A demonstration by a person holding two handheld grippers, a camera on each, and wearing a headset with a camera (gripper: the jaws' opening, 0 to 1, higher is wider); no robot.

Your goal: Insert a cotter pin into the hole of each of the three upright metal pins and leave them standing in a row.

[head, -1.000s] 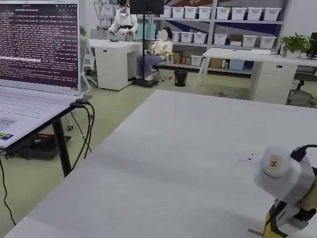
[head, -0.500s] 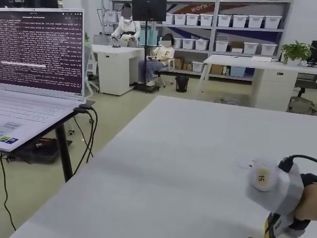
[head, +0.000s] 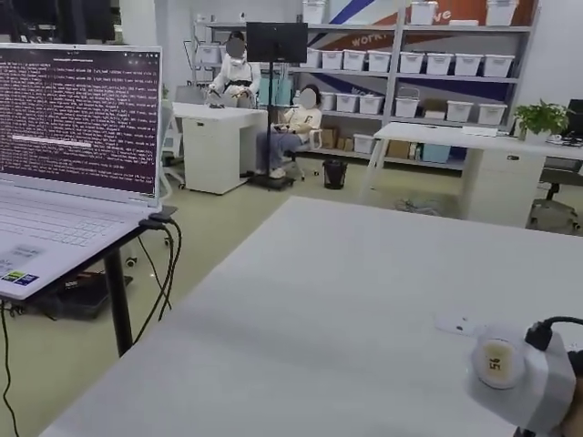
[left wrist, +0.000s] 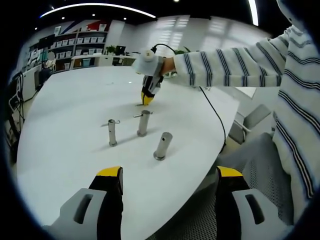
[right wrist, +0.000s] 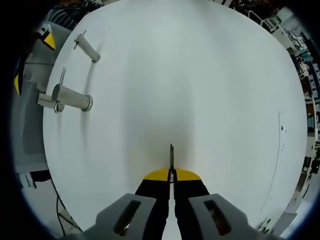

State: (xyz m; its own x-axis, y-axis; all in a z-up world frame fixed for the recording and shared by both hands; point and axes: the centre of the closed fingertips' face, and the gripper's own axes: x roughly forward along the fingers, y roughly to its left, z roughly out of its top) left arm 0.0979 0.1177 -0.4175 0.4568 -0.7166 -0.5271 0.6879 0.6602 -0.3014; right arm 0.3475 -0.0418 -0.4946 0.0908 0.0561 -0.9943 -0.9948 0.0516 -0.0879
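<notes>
Between the clamped jaws of the right hand-held gripper sits a cotter pin, its tip over the bare white surface. The left hand-held gripper has its jaws apart. Beyond them, three metal pins stand close together, and two carry cotter pins. In the head view a round sticker reads 5 and then an unclear digit. White shelf bins hide their contents.

Bright, even overhead light fills the room. The white table carries a soft glare, and the metal pins cast short, faint shadows. Ceiling strips smear into arcs. Both gripper views bend strongly at their edges, and the head view looks slightly soft.
</notes>
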